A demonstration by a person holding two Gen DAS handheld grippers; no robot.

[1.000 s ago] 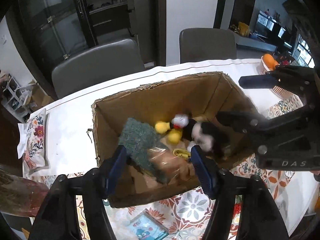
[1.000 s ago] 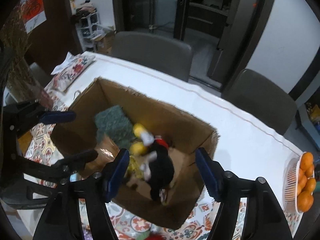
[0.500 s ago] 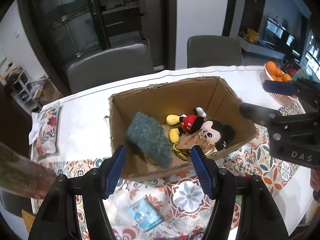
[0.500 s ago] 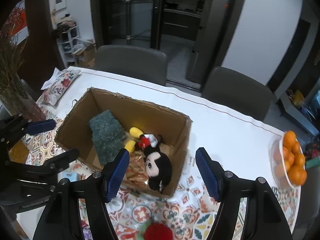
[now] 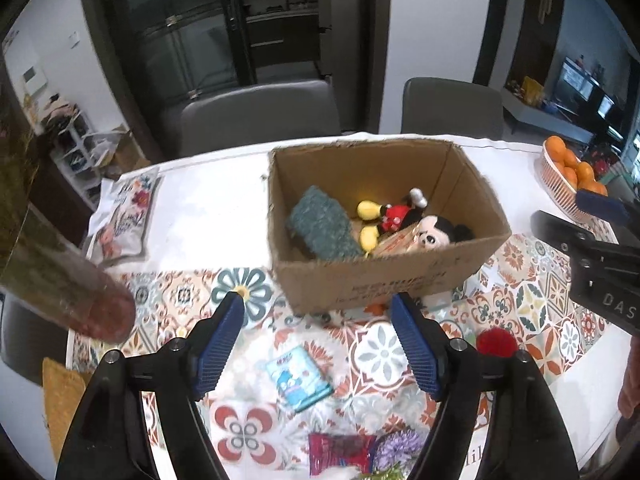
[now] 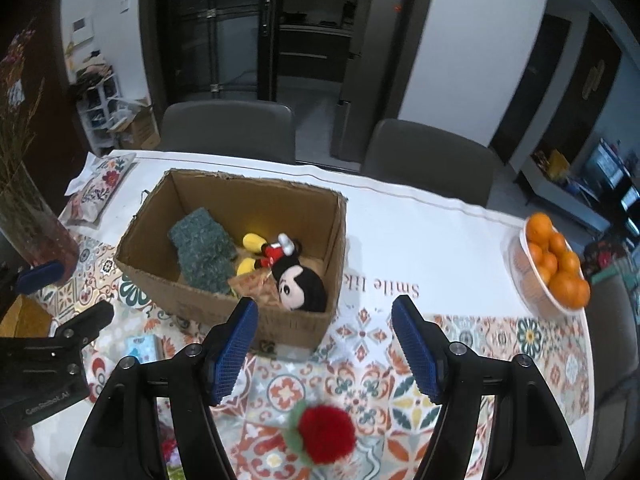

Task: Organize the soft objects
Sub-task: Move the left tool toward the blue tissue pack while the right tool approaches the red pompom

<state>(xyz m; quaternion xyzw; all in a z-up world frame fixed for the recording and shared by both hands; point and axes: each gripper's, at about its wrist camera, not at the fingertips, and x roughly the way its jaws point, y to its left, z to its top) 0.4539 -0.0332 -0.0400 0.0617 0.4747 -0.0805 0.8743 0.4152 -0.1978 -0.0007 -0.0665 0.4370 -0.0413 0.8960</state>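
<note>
Table: the white tabletop with a patterned floral runner along its near edge carries everything; two grey chairs stand at its far edge.
Box: the open brown cardboard box sits left of centre, its long axis running along the table's length, its near wall on the runner.
Box contents: a teal knitted cloth block lies at the left end; a black, red and yellow plush mouse toy lies at the right end, head toward the near wall.
Left gripper: the left gripper is empty, its jaws opening; it hangs above the runner, in front of the box's near wall.
Right gripper: the right gripper is empty, its jaws opening; nothing lies between the blue pads.
Next object: the red round pompom with a green felt collar lies loose on the runner at the near edge, outside the box.
Deciding relation: the pompom lies directly below and just nearer than the right gripper's jaws, roughly centred between them; the left gripper sees it off to its right. The right hand is judged nearer.
Axis: the pompom is round, so no grasp axis matters.
</note>
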